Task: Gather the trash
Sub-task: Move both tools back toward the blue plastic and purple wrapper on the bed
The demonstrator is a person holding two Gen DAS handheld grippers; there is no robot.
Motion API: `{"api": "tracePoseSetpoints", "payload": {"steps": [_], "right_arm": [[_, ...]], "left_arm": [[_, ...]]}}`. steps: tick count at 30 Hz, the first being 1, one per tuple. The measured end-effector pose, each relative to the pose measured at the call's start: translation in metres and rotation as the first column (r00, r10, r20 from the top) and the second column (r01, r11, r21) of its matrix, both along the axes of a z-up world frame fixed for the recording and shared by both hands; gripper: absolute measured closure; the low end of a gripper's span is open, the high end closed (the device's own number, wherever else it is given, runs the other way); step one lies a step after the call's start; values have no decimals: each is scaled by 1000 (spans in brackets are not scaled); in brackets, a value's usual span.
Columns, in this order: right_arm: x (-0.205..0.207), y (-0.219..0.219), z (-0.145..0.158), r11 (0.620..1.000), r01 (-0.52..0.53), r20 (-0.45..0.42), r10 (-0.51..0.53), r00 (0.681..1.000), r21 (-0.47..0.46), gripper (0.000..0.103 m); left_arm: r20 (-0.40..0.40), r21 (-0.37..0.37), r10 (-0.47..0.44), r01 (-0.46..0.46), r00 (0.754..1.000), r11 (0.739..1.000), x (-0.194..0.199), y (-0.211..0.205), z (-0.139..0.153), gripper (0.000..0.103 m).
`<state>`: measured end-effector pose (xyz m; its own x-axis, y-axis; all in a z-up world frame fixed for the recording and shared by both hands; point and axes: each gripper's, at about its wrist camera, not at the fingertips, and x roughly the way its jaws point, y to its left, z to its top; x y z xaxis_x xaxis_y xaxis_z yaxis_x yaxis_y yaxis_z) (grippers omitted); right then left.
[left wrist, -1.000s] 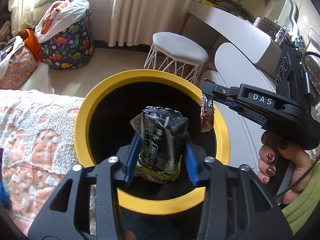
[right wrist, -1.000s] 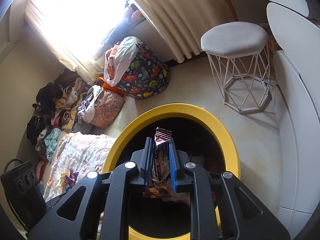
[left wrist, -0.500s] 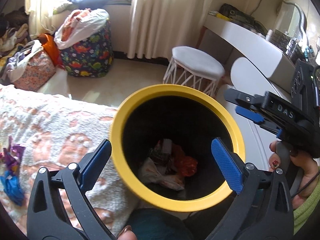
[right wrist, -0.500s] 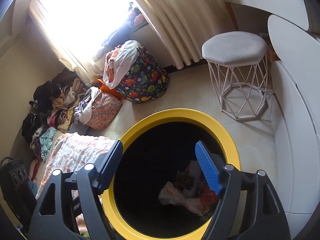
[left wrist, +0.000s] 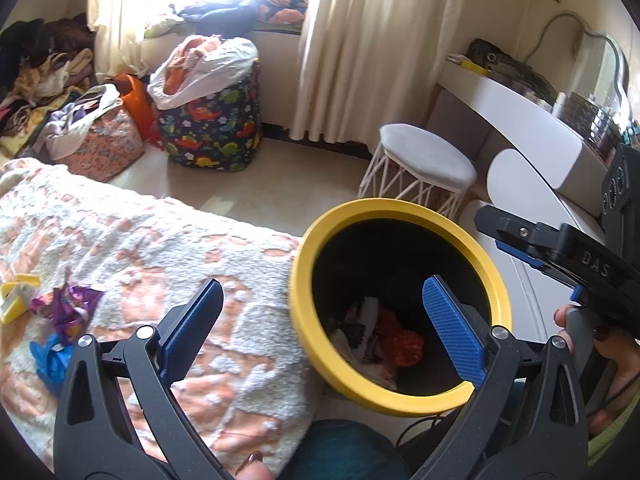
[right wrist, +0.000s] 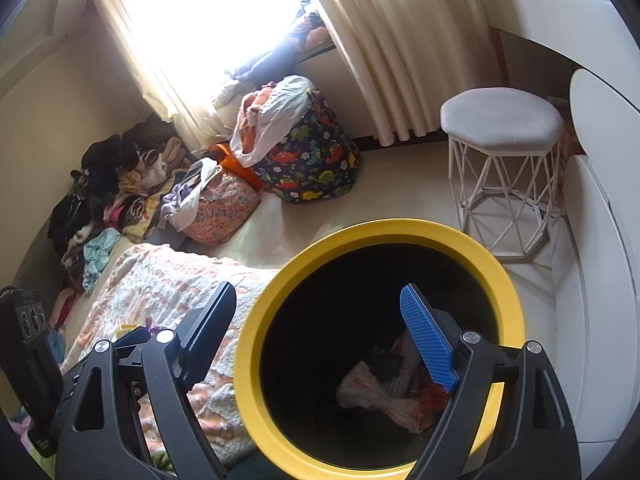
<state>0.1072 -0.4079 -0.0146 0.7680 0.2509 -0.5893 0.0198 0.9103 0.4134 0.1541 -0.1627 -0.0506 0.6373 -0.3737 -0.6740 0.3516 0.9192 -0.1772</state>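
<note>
Wrappers (left wrist: 66,308) on blanket (left wrist: 168,248) beside yellow bin (left wrist: 396,400) | light, crinkly, pinch bunched middle | left gripper (left wrist: 320,332) released, empty | right gripper (right wrist: 320,328) opening, nothing between jaws

White letters "DAS" stand on the black body of the right gripper (left wrist: 516,246), at about 3 o'clock in the left wrist view. No other text is readable.

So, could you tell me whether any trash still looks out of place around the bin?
Yes: a purple wrapper, a blue scrap and a yellow piece lie loose on the blanket, outside the yellow bin.
</note>
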Motion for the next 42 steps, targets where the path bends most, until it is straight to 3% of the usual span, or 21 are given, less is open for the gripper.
{"api": "tracePoseSetpoints", "payload": {"steps": [20, 42], "right_arm": [[16, 82, 11, 983, -174, -10, 174, 985, -52, 21], [22, 179, 8, 920, -375, -42, 373, 927, -110, 21]], "left_arm": [[31, -39, 198, -197, 980, 980, 0, 87, 12, 11], [29, -83, 380, -377, 924, 923, -3, 182, 12, 11]]}}
